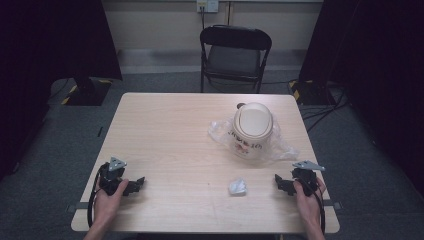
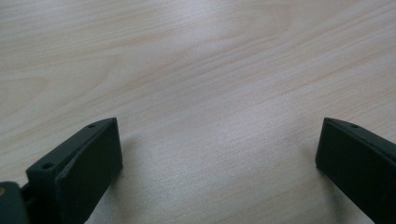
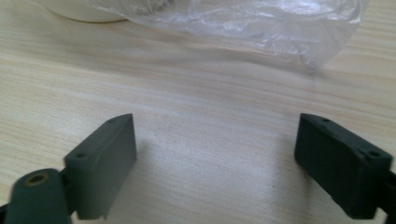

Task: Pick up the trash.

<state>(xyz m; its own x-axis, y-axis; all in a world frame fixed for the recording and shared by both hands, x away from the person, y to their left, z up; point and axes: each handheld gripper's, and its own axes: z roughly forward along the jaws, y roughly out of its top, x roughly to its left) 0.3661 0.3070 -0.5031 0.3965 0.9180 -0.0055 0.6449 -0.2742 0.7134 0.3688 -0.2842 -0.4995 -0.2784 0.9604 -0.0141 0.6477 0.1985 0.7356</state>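
A cream-coloured bin (image 1: 251,131) with a swing lid and red print stands on the right half of the wooden table (image 1: 170,130), wrapped in a clear plastic bag (image 1: 282,148). A small crumpled white wad (image 1: 237,187) lies in front of it. My left gripper (image 1: 139,183) rests near the front left edge, held by a hand, its jaws open over bare wood (image 2: 215,140). My right gripper (image 1: 278,181) rests near the front right edge, jaws open and empty; in the right gripper view (image 3: 215,154) the plastic bag (image 3: 261,23) and the bin's base (image 3: 84,11) lie ahead.
A black folding chair (image 1: 235,55) stands behind the table's far edge. Dark curtains and stand bases (image 1: 87,90) flank the table, with cables on the floor at the right.
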